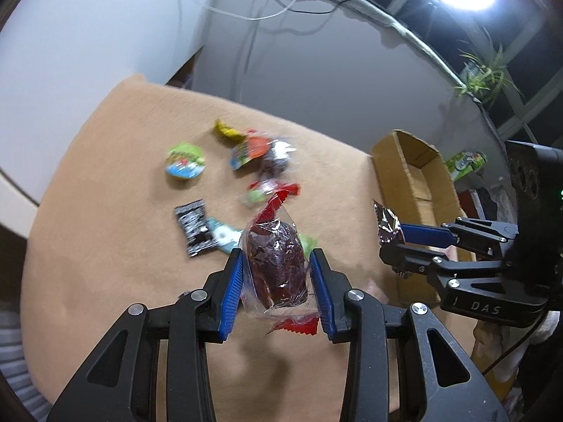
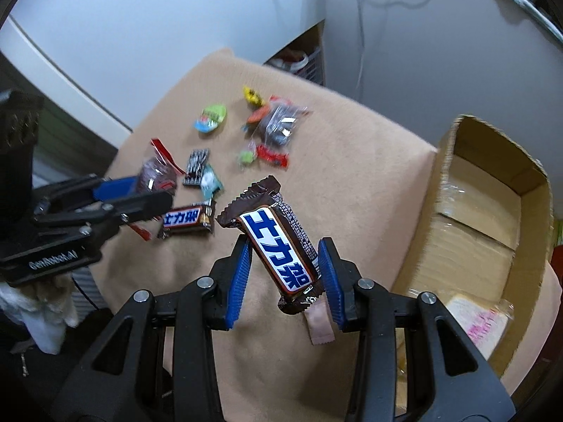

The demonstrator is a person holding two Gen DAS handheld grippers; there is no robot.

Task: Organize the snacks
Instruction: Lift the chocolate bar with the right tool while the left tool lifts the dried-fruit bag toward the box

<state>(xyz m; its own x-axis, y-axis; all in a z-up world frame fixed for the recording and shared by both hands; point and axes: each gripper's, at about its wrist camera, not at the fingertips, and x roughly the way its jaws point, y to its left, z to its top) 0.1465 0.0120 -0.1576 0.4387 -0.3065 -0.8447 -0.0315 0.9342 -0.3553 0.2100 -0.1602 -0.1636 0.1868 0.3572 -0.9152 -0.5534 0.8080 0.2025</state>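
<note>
My left gripper (image 1: 278, 258) is shut on a clear packet of dark red dried fruit (image 1: 276, 263) with red crimped ends, lifted off the tan cloth (image 1: 105, 211). In the right wrist view that gripper (image 2: 155, 193) reaches in from the left with the packet (image 2: 156, 174). My right gripper (image 2: 285, 249) is shut on a brown chocolate bar (image 2: 278, 242) with blue lettering on white, held above the cloth (image 2: 352, 161). From the left wrist view the right gripper (image 1: 394, 242) enters at the right, with the bar's foil end (image 1: 387, 223) showing. An open cardboard box (image 2: 492, 211) stands to the right.
Loose snacks lie on the cloth: a second chocolate bar (image 2: 186, 223), a black-and-white packet (image 2: 197, 167), a green round cup (image 2: 211, 117), a yellow candy (image 2: 251, 96), a clear bag of sweets (image 2: 278, 123), a red wrapper (image 2: 272, 154). A wrapped slice (image 2: 475, 320) lies in the box.
</note>
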